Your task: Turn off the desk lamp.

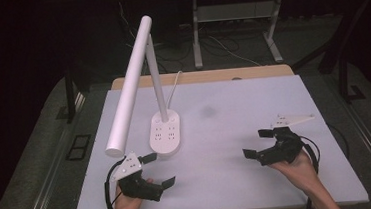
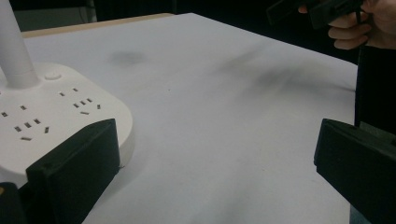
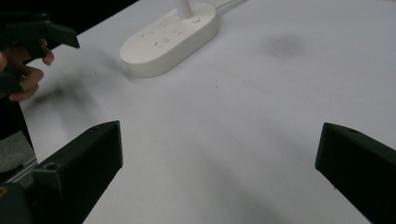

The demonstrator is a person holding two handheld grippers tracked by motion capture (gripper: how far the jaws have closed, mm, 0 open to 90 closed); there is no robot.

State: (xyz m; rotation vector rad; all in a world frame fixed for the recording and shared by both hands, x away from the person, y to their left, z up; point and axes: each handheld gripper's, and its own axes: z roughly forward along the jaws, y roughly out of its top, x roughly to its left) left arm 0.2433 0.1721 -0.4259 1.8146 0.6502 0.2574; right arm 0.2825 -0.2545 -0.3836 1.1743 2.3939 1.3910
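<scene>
My left gripper [image 1: 157, 170] sits at the near left of the white table [image 1: 234, 105], its jaws spread wide with nothing between them, and one jaw lies just beside the near end of the lamp base [image 1: 165, 131] without my being able to tell whether it touches. That base is a white oval block with rows of sockets on top, standing left of the table's middle; the lamp's stem [image 1: 156, 76] rises upright from its far end, and the long white lamp head [image 1: 129, 86] slants down toward my left side. My right gripper [image 1: 259, 142] hovers over the near right part of the table, well apart from the lamp, jaws wide open and holding nothing, pointing across the bare tabletop toward the base [image 3: 170, 39]. A white cord [image 1: 174, 85] runs from the base toward the far edge.
</scene>
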